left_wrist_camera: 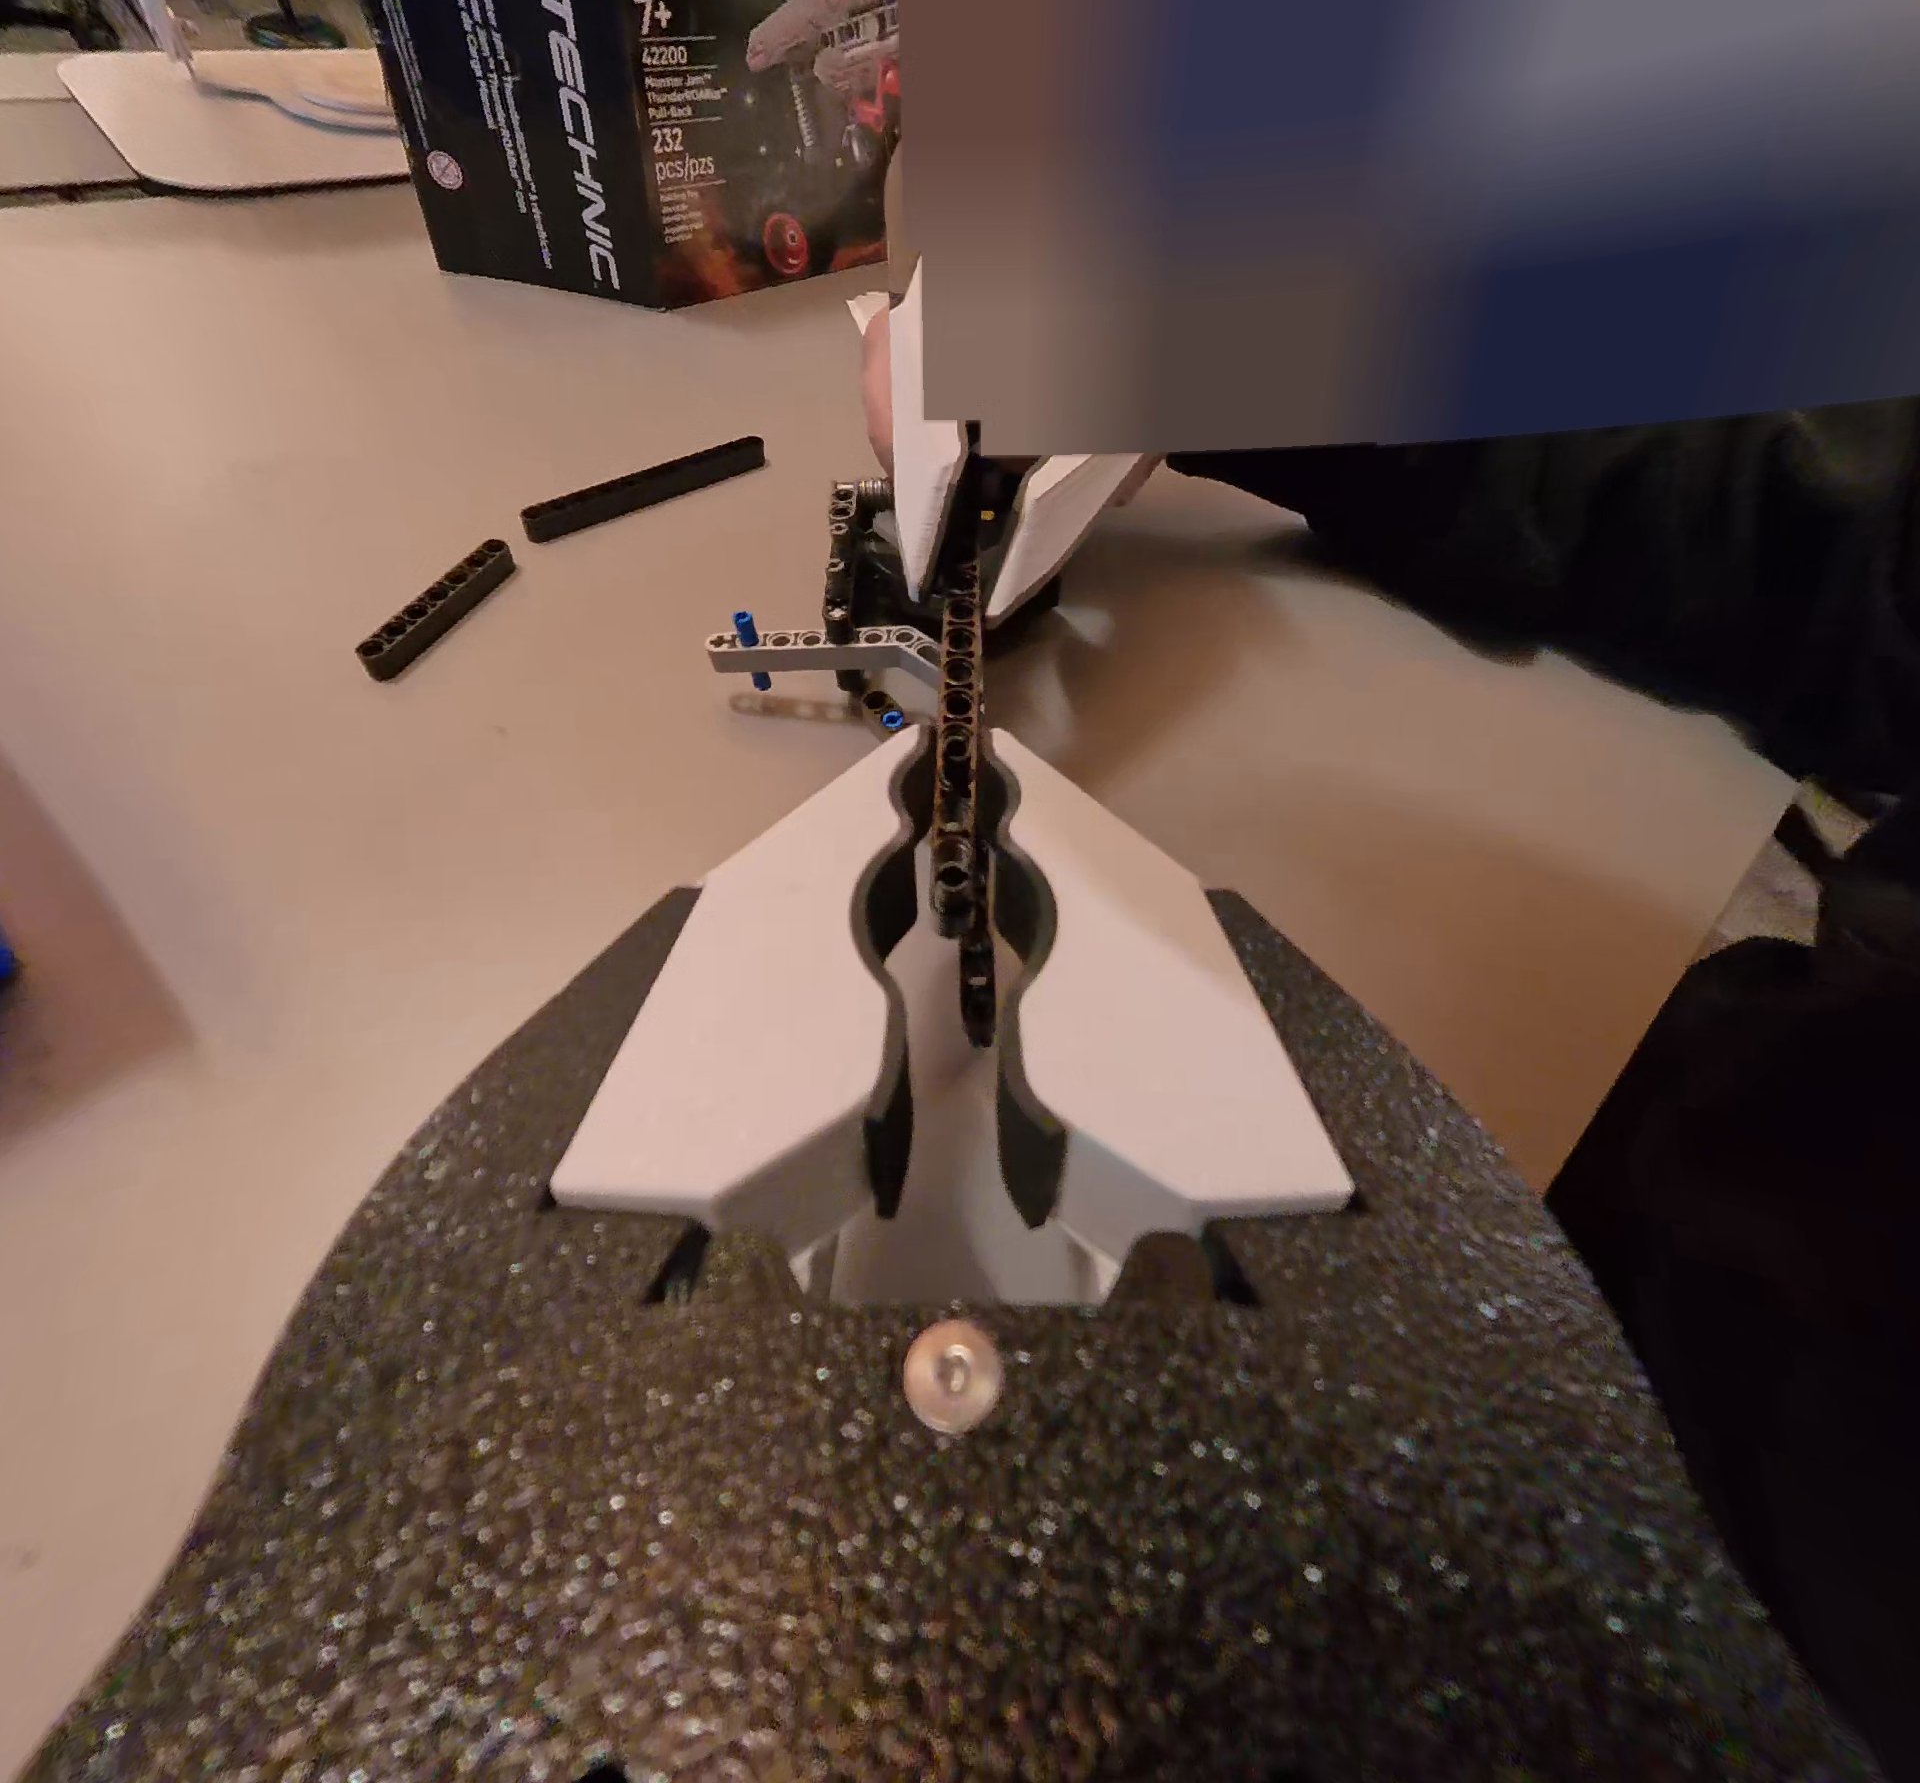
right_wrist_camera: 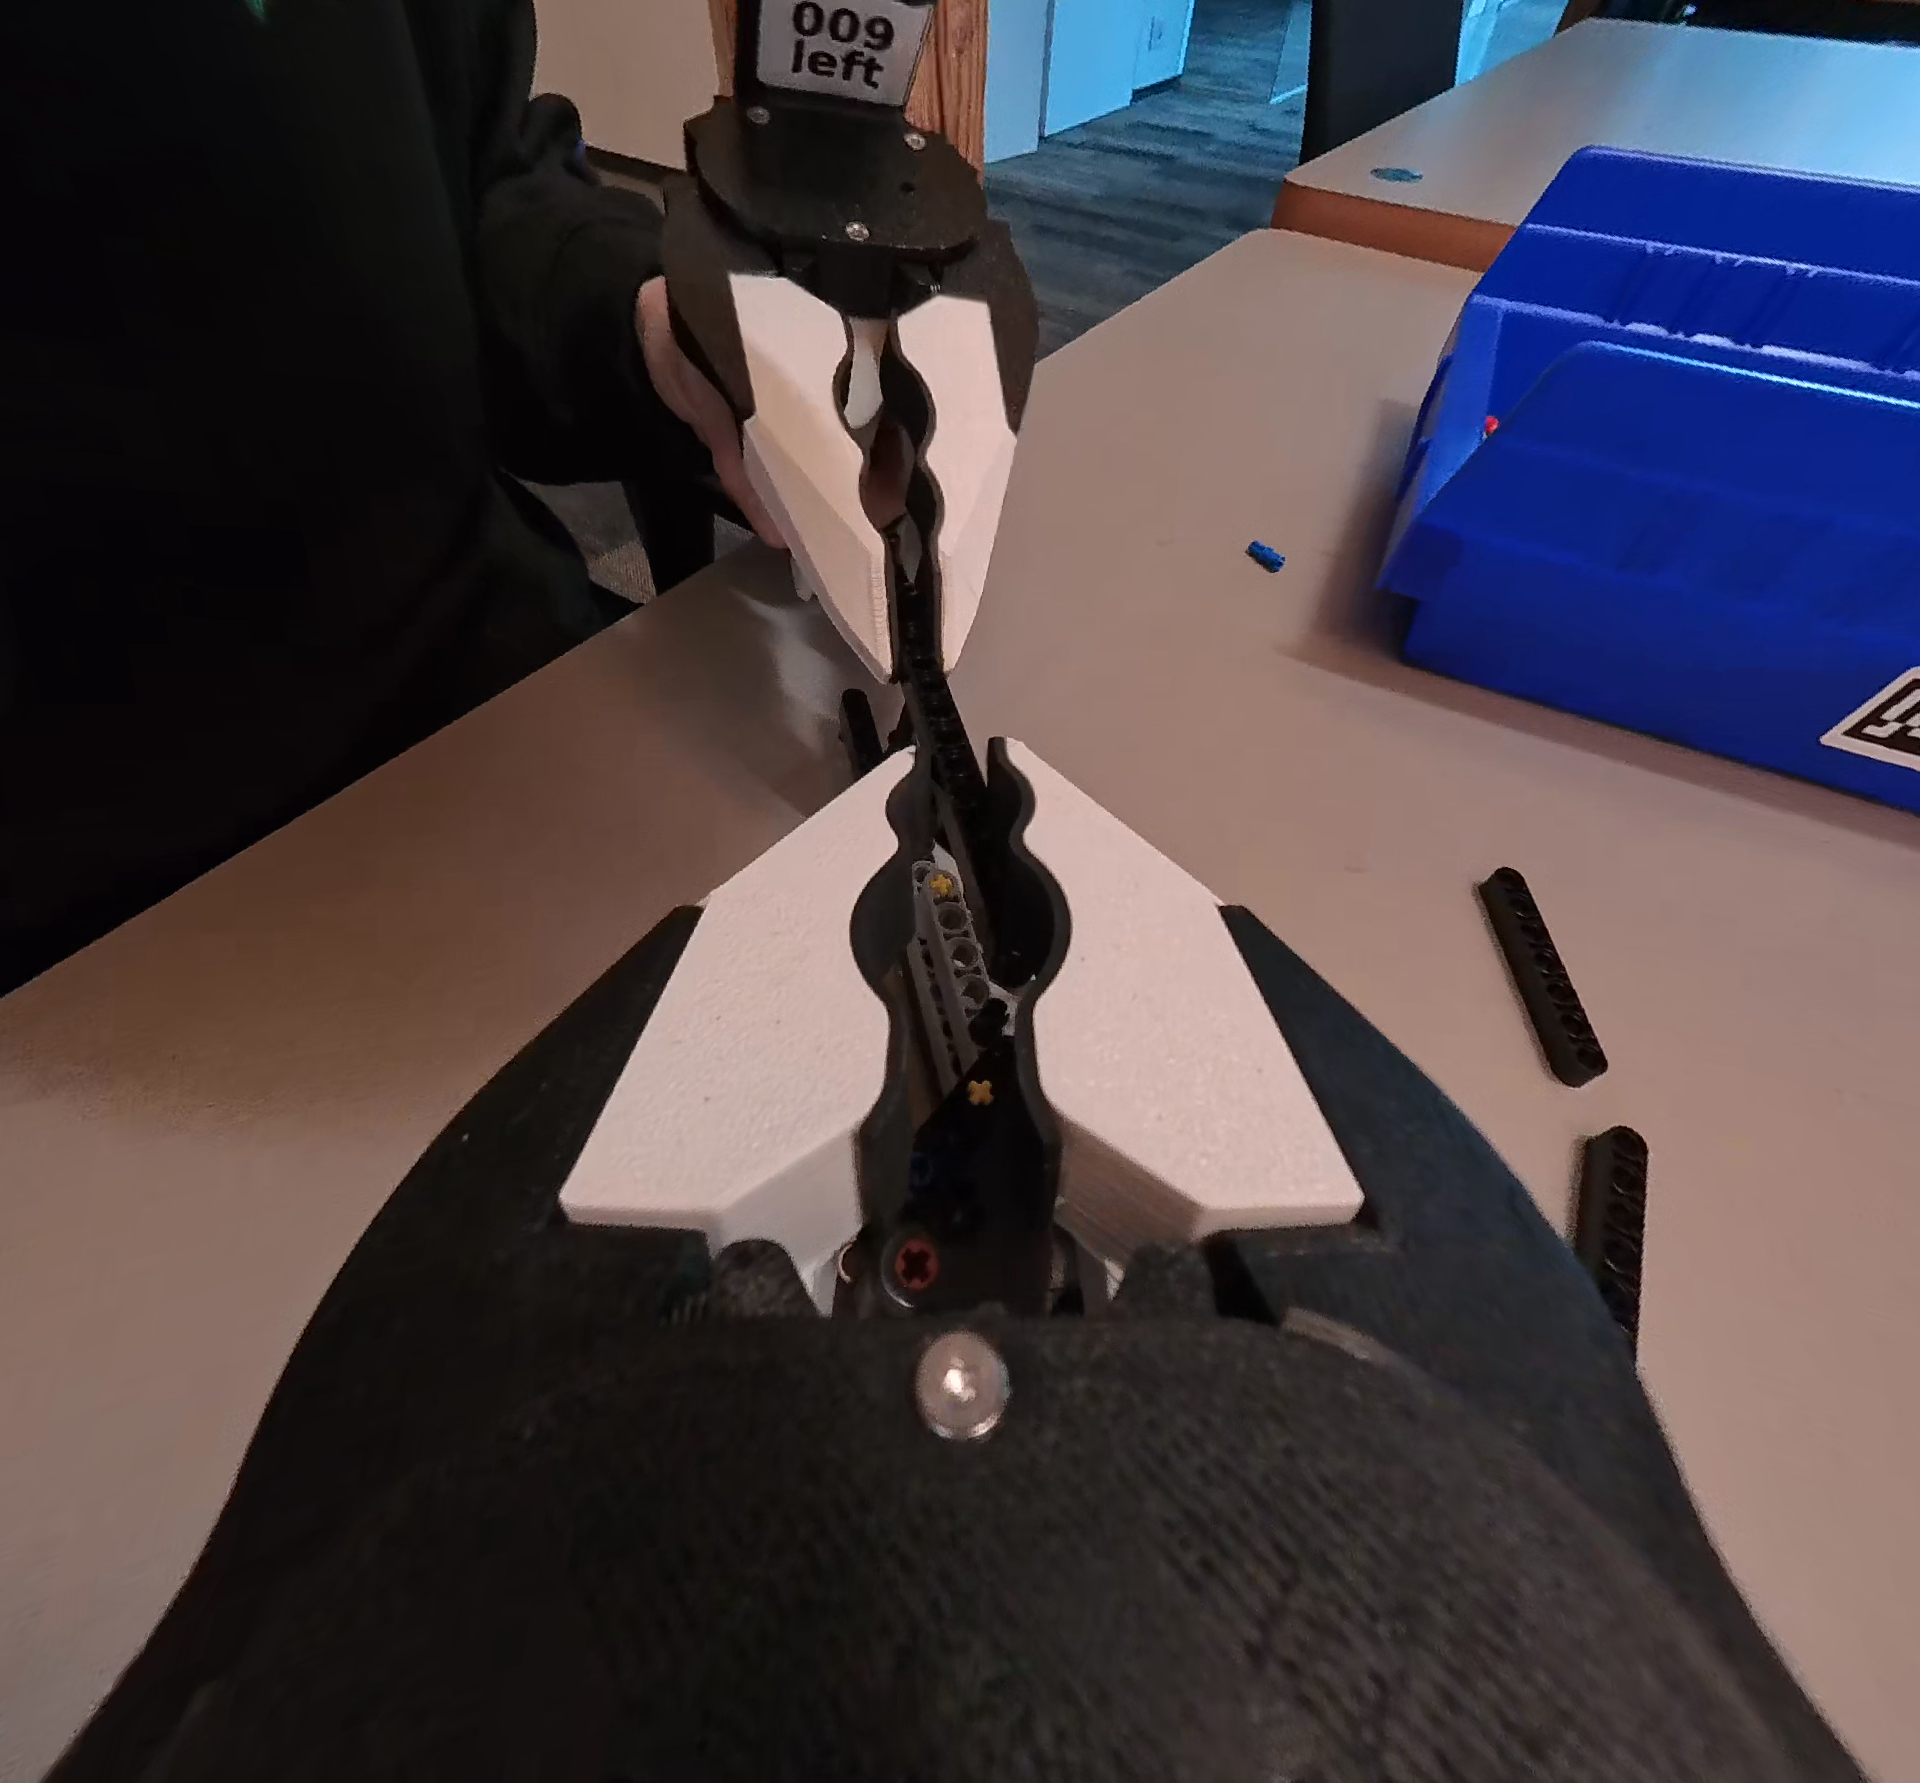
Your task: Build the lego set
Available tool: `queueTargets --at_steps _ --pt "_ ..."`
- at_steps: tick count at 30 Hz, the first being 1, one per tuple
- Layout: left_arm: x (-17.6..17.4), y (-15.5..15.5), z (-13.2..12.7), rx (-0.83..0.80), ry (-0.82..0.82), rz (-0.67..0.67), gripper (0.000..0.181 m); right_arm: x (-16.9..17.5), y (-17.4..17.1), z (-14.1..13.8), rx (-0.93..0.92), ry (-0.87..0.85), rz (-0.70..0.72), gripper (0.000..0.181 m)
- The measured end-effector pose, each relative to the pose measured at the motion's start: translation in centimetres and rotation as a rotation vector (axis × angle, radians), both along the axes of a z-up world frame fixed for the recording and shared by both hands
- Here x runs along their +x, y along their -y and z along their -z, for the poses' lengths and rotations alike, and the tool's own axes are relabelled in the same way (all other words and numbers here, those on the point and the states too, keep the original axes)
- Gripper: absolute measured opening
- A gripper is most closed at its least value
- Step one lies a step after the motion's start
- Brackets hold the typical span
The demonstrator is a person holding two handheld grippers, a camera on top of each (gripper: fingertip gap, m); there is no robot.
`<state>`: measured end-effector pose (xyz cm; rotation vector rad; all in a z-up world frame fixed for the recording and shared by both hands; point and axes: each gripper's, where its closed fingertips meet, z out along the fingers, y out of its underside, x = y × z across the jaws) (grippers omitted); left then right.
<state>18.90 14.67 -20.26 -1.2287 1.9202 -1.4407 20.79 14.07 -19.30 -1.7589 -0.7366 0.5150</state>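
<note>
The right gripper clamps the lego assembly; opposite, the left gripper pinches its long black beam (blue bin well right of the assembly).

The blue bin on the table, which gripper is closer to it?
Right. The right gripper works beside the blue bin; the left gripper faces it from farther off, near the person.
</note>
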Motion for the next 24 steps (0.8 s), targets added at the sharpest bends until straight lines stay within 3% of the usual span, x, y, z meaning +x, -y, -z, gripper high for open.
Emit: queueTargets --at_steps 5,11,18,24 --pt "0.00 -0.07 0.07 -0.115 -0.065 -0.003 0.005 0.06 -0.17 -0.06 -0.006 -0.014 0.012 0.009" --pt "0.03 -0.10 0.10 -0.097 -0.058 -0.017 0.006 0.08 -0.19 -0.08 -0.007 -0.015 0.016 0.009" --pt "0.01 -0.16 0.31 0.080 -0.014 -0.016 0.005 0.05 -0.12 0.01 0.004 0.005 0.013 0.008" --pt "-0.03 -0.13 0.49 -0.019 -0.086 -0.018 0.006 0.02 -0.18 0.00 0.002 0.008 0.013 0.008"
